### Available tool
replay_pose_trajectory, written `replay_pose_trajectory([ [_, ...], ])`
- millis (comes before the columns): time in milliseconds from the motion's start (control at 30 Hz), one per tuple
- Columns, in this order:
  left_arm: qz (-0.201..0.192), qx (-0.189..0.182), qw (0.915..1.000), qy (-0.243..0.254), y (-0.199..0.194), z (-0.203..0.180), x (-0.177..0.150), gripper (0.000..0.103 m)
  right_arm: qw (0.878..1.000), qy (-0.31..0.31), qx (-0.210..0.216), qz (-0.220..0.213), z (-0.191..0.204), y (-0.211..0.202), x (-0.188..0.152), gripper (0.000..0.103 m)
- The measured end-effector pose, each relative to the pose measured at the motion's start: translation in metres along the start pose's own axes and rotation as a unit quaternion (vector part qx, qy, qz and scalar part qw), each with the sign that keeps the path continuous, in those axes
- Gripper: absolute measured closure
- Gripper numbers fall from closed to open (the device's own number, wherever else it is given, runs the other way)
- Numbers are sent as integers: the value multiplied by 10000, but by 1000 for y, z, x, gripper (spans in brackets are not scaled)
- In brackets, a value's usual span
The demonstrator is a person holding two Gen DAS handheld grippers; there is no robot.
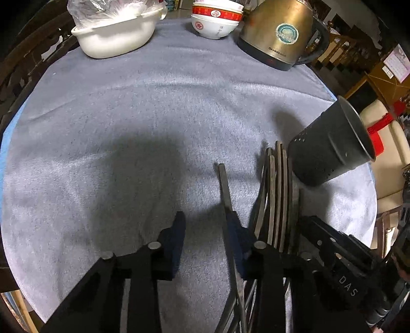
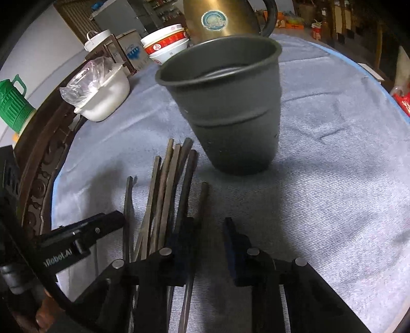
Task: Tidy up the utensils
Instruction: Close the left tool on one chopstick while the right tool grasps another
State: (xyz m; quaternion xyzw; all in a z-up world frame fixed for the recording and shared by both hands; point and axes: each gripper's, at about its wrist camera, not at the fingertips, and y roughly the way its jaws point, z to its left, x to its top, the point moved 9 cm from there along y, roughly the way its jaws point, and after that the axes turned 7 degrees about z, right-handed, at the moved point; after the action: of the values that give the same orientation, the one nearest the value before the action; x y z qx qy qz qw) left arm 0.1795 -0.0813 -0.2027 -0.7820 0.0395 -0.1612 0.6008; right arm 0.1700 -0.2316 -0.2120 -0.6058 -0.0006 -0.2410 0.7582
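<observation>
Hovering low over the grey cloth (image 1: 153, 115), the left gripper (image 1: 206, 225) is holding its blue-padded fingers (image 1: 176, 230) wide apart, gripping nothing. A single dark chopstick (image 1: 225, 189) is lying just inside its right finger, running forward along that pad and seeming to touch it, though contact is hard to confirm. Just to the right of that finger, a bundle of chopsticks (image 1: 275, 194) is lying flat on the cloth, pointing ahead toward the dark perforated utensil cup (image 1: 330, 148), which is standing ahead and to the right of this gripper.

The right gripper (image 2: 207, 243) is likewise spreading its fingers (image 2: 230, 246) apart and clasping nothing. One chopstick (image 2: 191, 205) is passing under or beside its left finger, while the remaining chopsticks (image 2: 164, 194) are fanning out to the left of it. The utensil cup (image 2: 225, 110) is standing straight ahead of this gripper, its base just past the chopstick tips. Farther ahead, a brass-coloured electric kettle (image 1: 279, 33), stacked red-and-white bowls (image 1: 216, 18) and a white dish (image 1: 115, 35) holding a plastic bag (image 1: 107, 10) are sitting at the cloth's far edge.
</observation>
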Motion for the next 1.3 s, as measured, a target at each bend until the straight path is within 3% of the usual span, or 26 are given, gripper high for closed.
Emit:
replay_pose_trajectory([
  [167, 54, 168, 9998, 72, 3, 9, -2, 86, 9998, -2, -163, -69, -15, -9, -4, 79],
  [567, 195, 26, 9997, -110, 2, 8, 13, 86, 9989, 0, -467, -87, -16, -8, 8, 78],
  [633, 169, 7, 9998, -137, 4, 6, 20, 87, 9987, -87, -479, -147, -16, -8, 8, 80],
  [667, 157, -6, 9998, -143, 4, 6, 21, 98, 9985, -168, -490, -173, -15, -7, 9, 92],
  [700, 153, -6, 9998, -156, 4, 6, 21, 99, 9984, -237, -487, -173, -14, -7, 9, 93],
  [867, -259, -55, 9996, -19, -27, 2, 19, 100, 9991, -222, 117, -348, -13, -22, 11, 96],
  [1033, -730, 17, 9967, 356, -69, -10, 19, 100, 9937, -546, 604, -771, -5, -69, 6, 96],
  [1133, -554, 15, 9980, 304, -62, -8, 25, 100, 9900, -641, 814, -956, 1, -90, 3, 96],
  [1300, 87, -53, 9999, -56, -23, 1, 25, 96, 9862, -640, 1059, -1101, 14, -105, -6, 96],
])
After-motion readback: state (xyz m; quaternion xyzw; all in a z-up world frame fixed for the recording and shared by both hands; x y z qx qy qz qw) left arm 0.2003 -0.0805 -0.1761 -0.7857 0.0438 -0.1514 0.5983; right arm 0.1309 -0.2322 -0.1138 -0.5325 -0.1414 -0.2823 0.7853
